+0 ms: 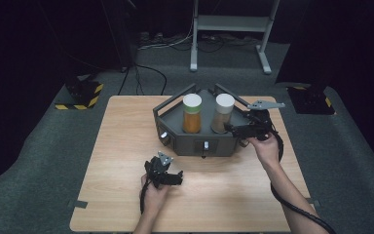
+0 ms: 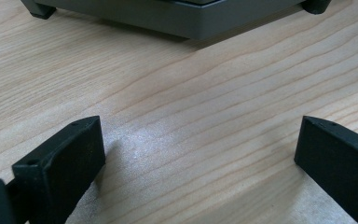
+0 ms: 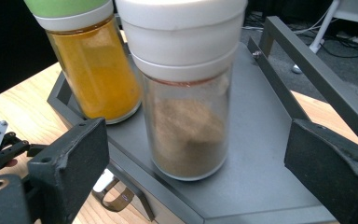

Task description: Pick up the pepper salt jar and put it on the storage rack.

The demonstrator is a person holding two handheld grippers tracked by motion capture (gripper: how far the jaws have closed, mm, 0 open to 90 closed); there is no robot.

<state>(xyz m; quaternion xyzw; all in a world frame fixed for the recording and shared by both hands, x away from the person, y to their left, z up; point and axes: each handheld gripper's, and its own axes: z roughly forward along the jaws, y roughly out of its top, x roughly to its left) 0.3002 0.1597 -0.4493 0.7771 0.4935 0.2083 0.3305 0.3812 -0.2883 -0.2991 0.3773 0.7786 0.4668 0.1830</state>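
The left gripper (image 1: 175, 176) is resting low over the wooden table (image 1: 126, 146), held in the person's left hand (image 1: 155, 192), with its jaws spread wide and nothing between them. In the left gripper view bare wood is lying between the jaws, and the front edge of the grey rack (image 2: 177, 21) is sitting well ahead of them.

Further right, the rack (image 1: 175, 127) is carrying two jars. The jar of orange powder (image 1: 192, 114) with the pale green lid is standing upright on the far side of the brown jar from the right gripper, just beside it.

The jar of brown powder (image 1: 222, 114), white-lidded and upright, is standing just ahead of the right gripper (image 1: 230, 128). In the right gripper view this jar (image 3: 186, 121) is sitting between the lines of the two jaws but slightly beyond their tips; the jaws are standing wide apart, clear of the glass on both sides. The right hand (image 1: 265, 146) is holding that gripper level at the rack's right end.
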